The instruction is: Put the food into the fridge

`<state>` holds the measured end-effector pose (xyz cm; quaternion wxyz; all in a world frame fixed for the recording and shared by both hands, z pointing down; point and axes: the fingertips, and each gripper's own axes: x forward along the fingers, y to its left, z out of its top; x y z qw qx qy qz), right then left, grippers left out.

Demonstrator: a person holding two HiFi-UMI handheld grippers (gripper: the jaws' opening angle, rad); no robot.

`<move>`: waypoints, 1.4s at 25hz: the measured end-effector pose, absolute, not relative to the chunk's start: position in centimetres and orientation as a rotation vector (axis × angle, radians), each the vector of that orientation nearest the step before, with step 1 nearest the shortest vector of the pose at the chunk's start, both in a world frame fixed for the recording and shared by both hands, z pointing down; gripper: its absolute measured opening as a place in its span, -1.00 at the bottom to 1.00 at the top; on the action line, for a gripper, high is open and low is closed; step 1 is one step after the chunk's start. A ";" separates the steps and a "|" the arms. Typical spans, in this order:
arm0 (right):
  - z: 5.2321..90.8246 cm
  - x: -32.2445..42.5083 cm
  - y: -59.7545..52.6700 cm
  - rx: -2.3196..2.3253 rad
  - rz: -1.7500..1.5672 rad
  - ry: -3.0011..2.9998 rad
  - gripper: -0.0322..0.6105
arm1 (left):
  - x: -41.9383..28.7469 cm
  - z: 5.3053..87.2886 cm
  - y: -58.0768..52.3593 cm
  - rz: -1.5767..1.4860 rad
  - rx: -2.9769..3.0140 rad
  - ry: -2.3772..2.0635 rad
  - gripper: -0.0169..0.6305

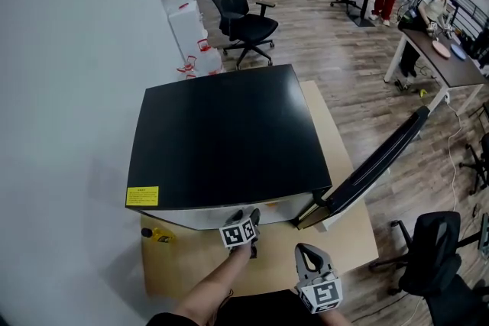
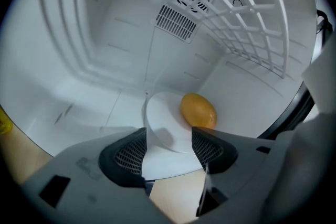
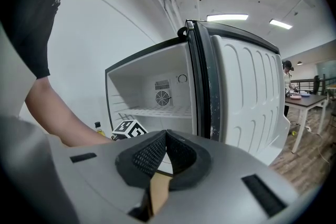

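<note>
The left gripper (image 1: 243,227), at the lower centre of the head view on an outstretched bare forearm (image 1: 208,292), is reached into the open black-topped white mini fridge (image 1: 229,133). Its jaws are clamped on a round white plate (image 2: 165,126), on which an orange-yellow oval fruit (image 2: 198,110) is carried inside the fridge, just right of centre in the left gripper view. The right gripper (image 1: 310,257) is held at the lower edge of the head view, pointed towards the fridge's opening, its jaws pressed together on nothing.
</note>
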<state>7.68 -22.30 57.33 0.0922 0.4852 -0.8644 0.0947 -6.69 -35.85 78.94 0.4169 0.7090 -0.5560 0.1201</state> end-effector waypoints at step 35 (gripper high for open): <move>49.9 3.7 -9.3 1.465 0.108 -2.629 -0.71 | -10.1 61.2 -14.6 0.020 2.047 -1.412 -0.19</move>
